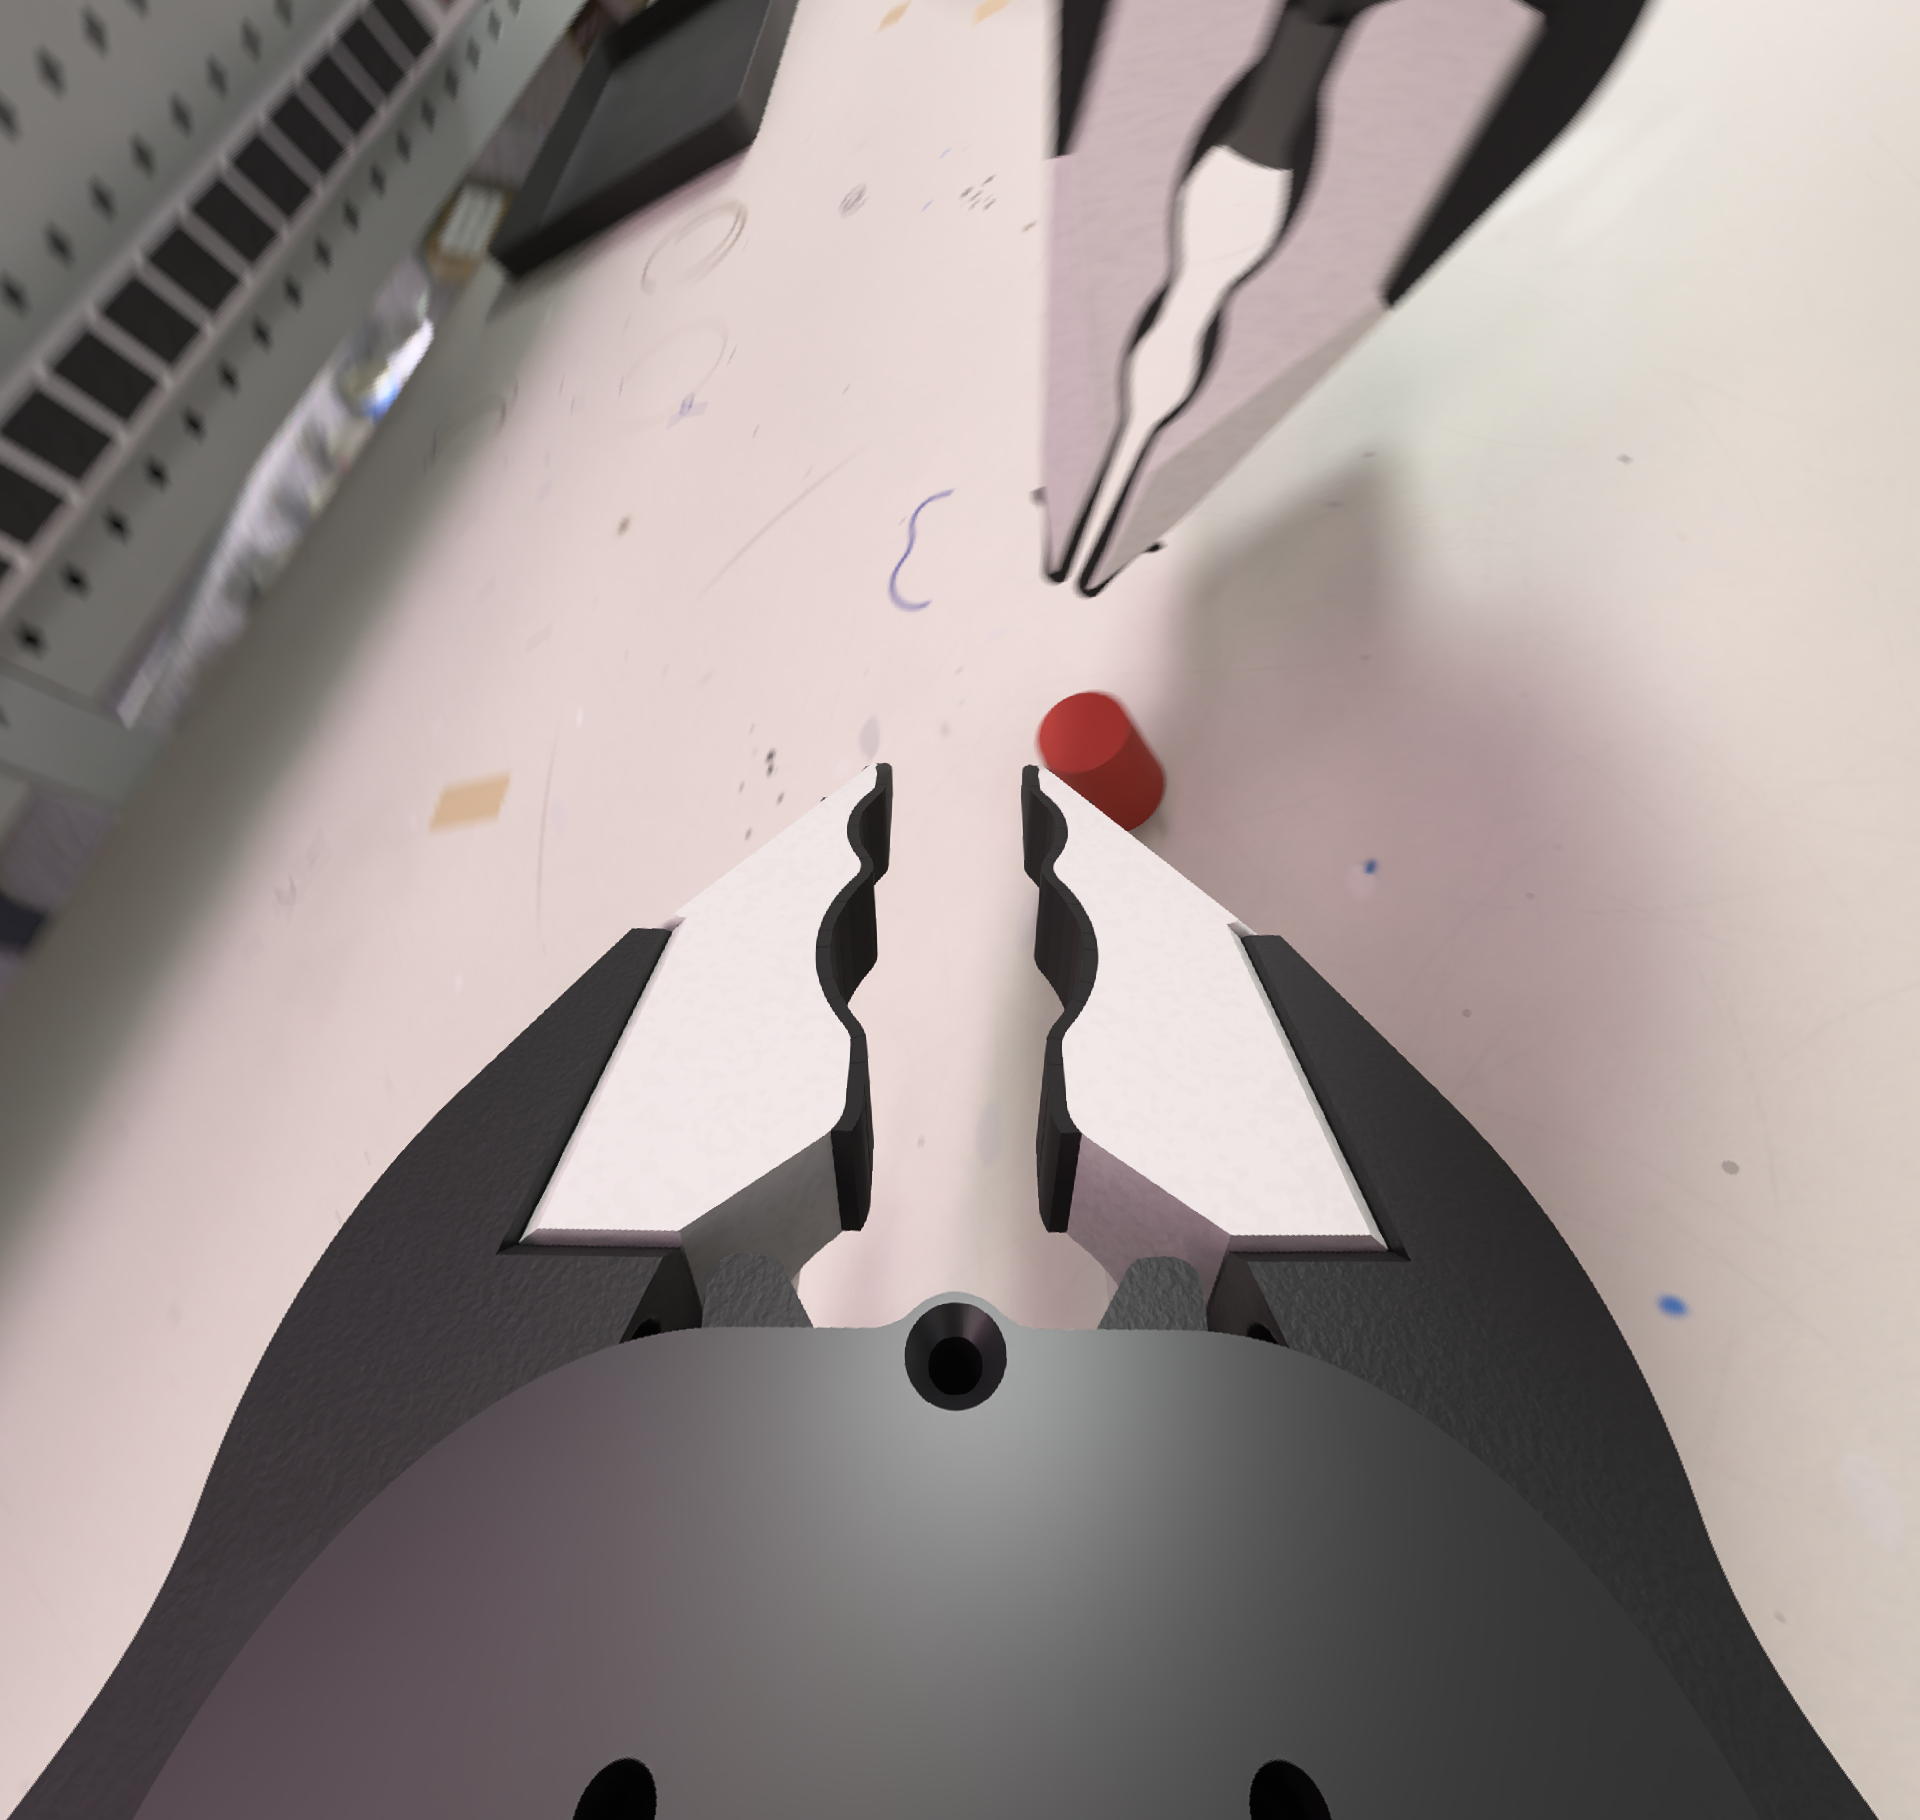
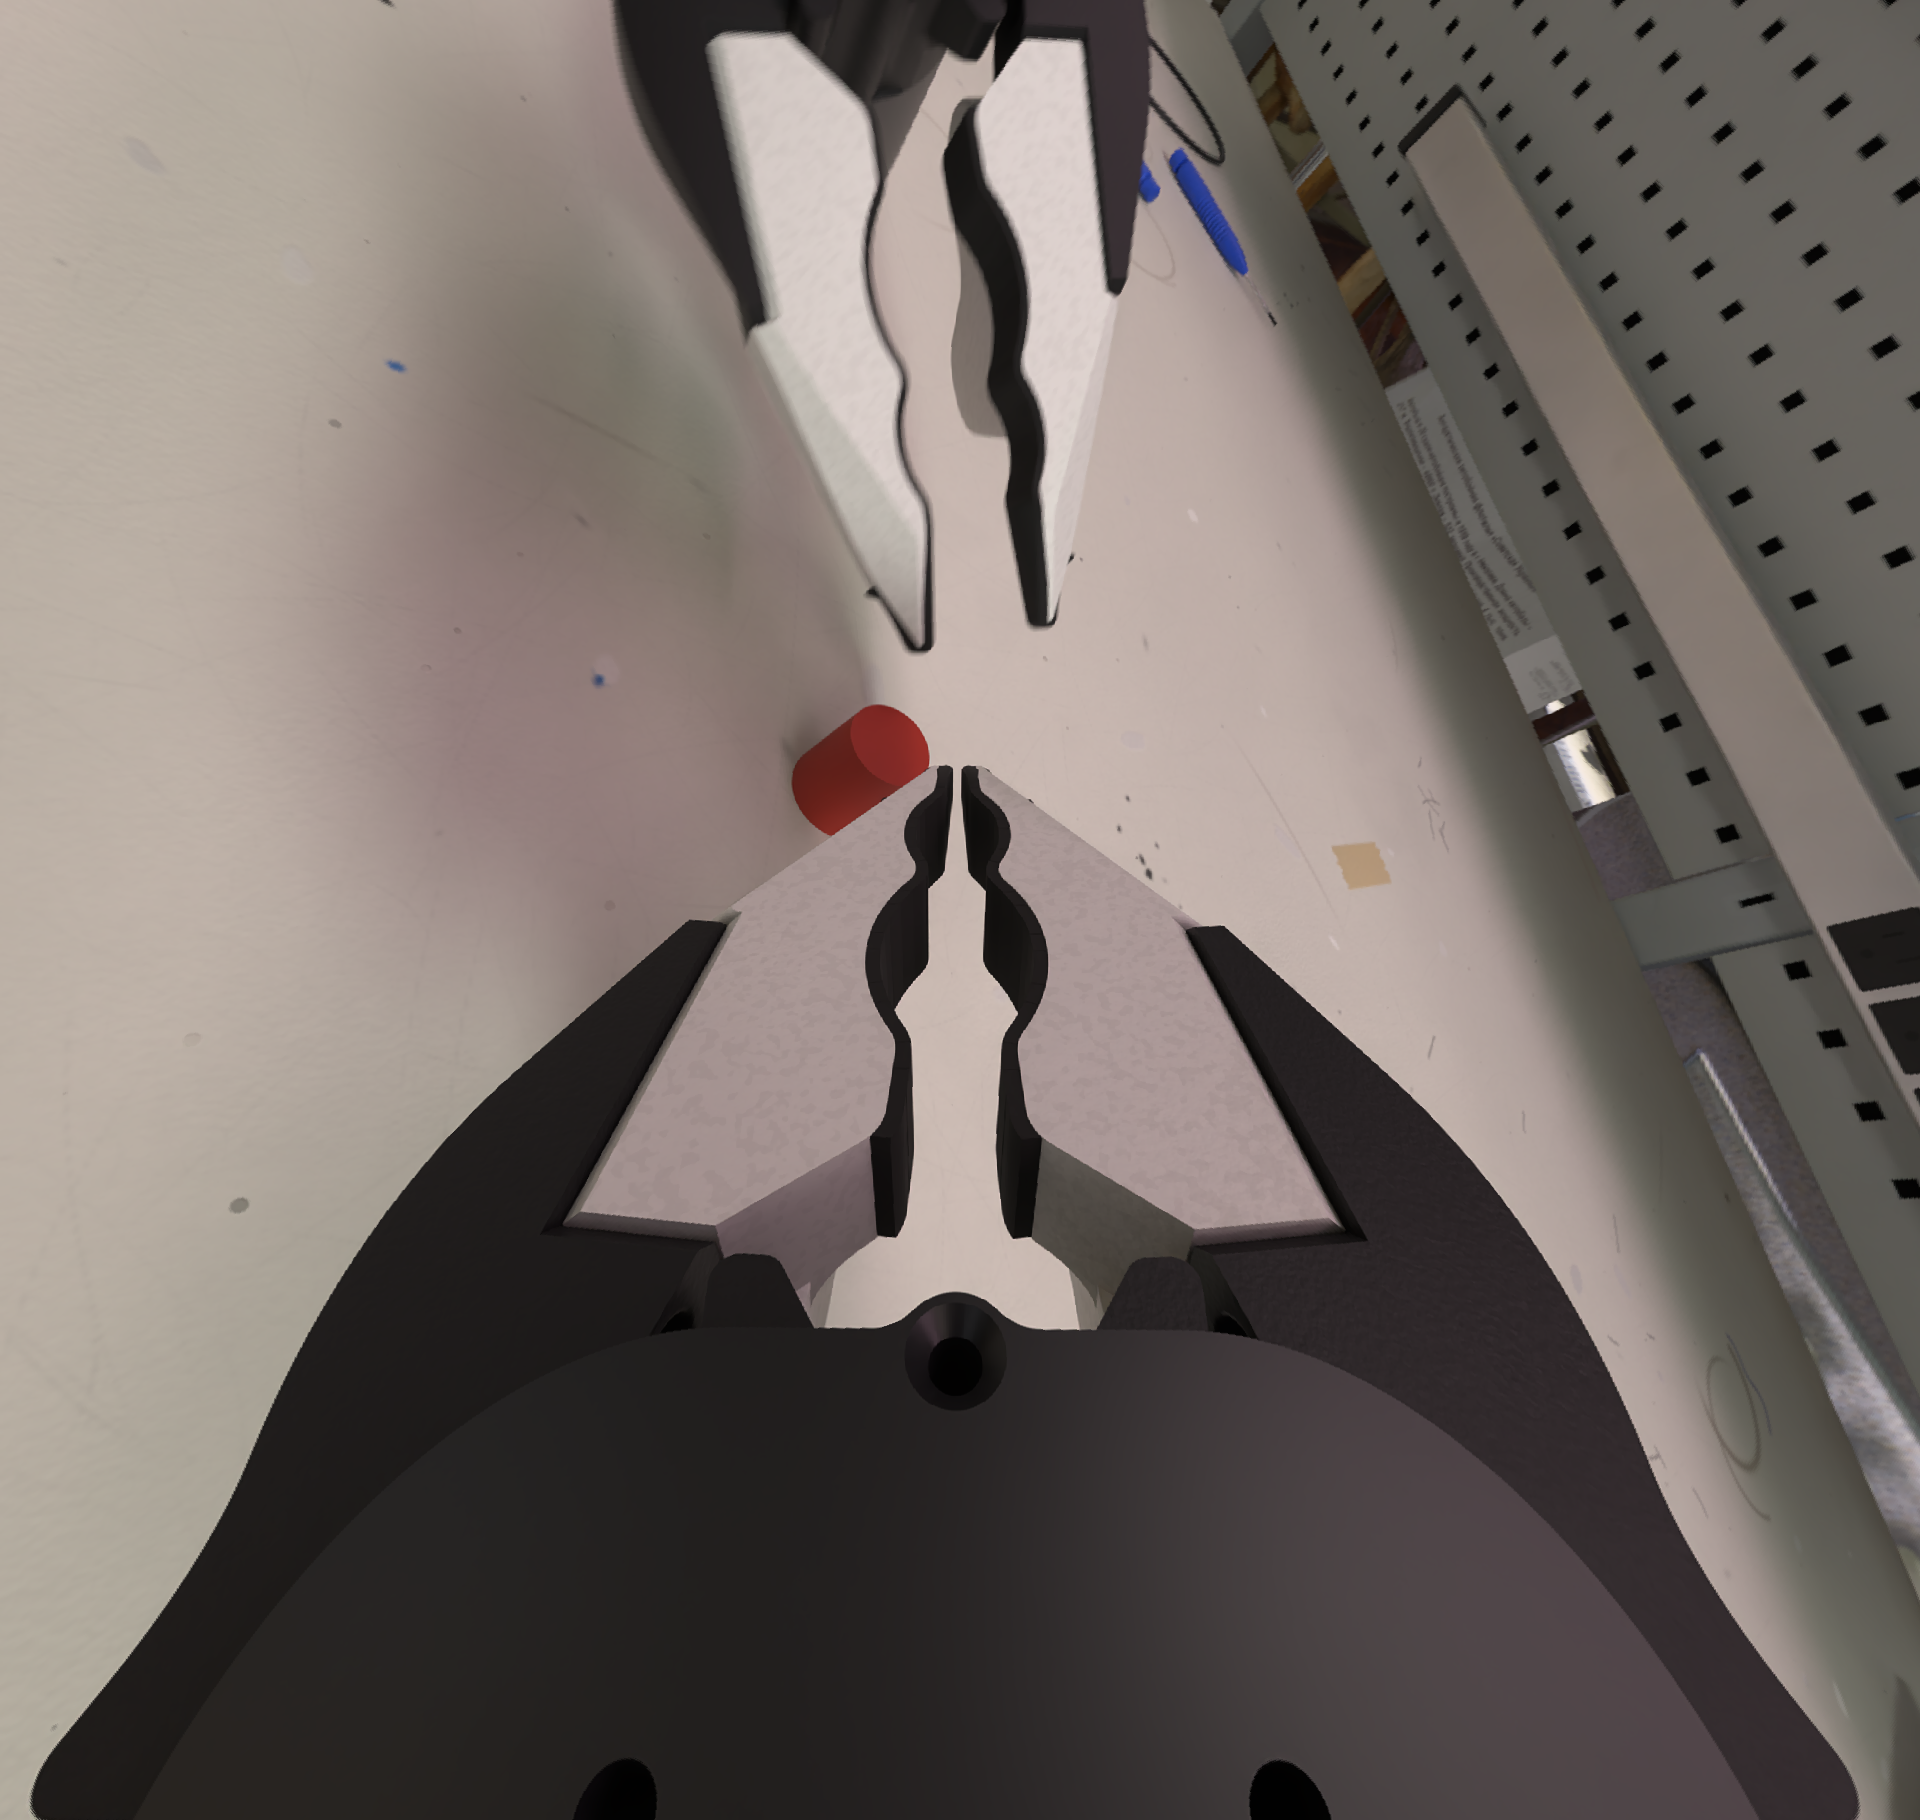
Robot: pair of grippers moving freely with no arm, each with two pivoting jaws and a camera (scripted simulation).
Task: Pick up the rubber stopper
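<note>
The rubber stopper (image 1: 1101,757) is a small red cylinder lying on its side on the pale tabletop. In the left wrist view my left gripper (image 1: 956,778) is open and empty; the stopper lies just beyond and right of its right fingertip. My right gripper (image 1: 1072,581) shows farther off, shut, pointing down at the table beyond the stopper. In the right wrist view my right gripper (image 2: 956,778) is shut and empty, with the stopper (image 2: 857,768) just left of its tips. The left gripper (image 2: 982,632) faces it, open.
A perforated grey shelf panel with a power strip (image 1: 208,243) runs along the left. A black tray (image 1: 665,97) lies at the back. In the right wrist view a blue pen (image 2: 1210,212) lies near the perforated panel (image 2: 1662,368). The tabletop (image 1: 520,1043) is stained.
</note>
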